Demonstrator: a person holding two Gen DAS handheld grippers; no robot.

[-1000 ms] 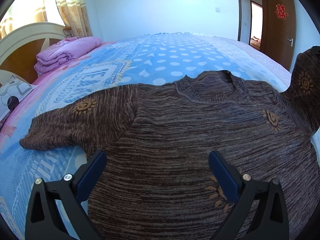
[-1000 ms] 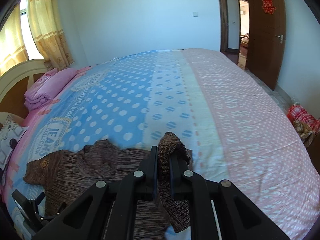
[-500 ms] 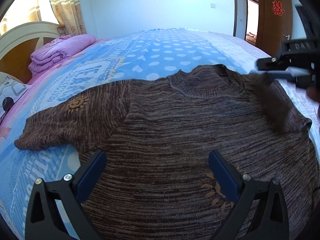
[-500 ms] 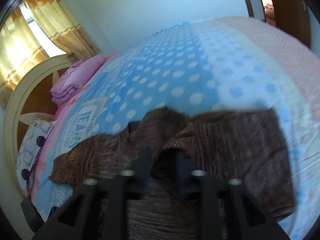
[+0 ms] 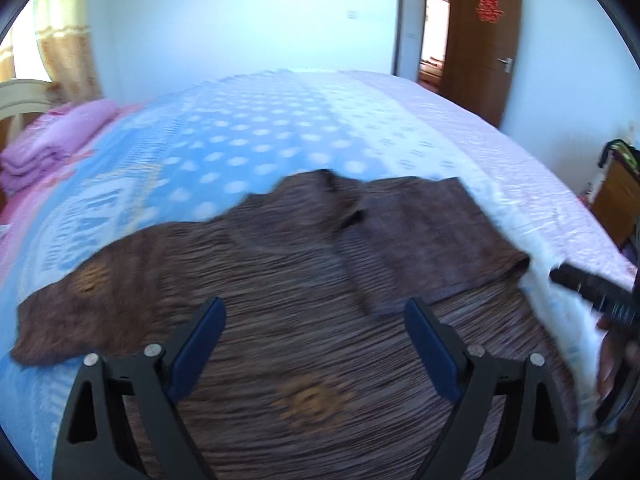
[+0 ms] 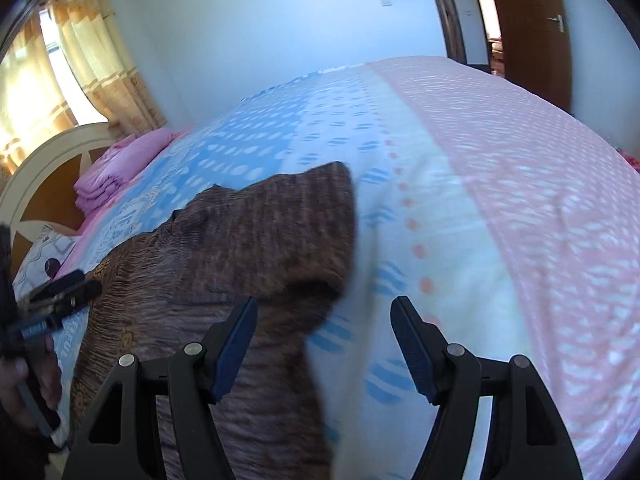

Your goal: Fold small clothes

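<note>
Sweater (image 5: 304, 280) of streaky brown knit lies spread on the bed (image 5: 460, 140), chest up, its collar pointing toward the far wall. One sleeve (image 5: 424, 232) is folded inward and rests across the chest on the right side of the left wrist view, while the other sleeve (image 5: 92, 292) reaches out flat to the left over the blue dotted part of the bedcover. Small orange sun motifs mark the outstretched sleeve and the lower chest. The left gripper (image 5: 316, 352) hangs over the sweater's lower body with its blue-padded jaws spread wide and nothing between them; they have just been narrowing a little. The right gripper (image 6: 324, 344) sits at the sweater's right edge, jaws apart and released, having just been opening; its left finger is over the brown knit and its right finger over the pale bedcover, and the pads press on nothing. In the left wrist view the right gripper shows as a dark bar at the right edge with part of the person's hand (image 5: 612, 360) below it. The bedcover runs from blue with white dots through a pale band to pink. Folded pink bedding (image 6: 116, 176) lies near the cream headboard (image 6: 48, 164), well apart from the sweater. Yellow curtains (image 6: 92, 56) hang behind it, and a brown door (image 5: 484, 44) with a red ornament stands open at the far right.
</note>
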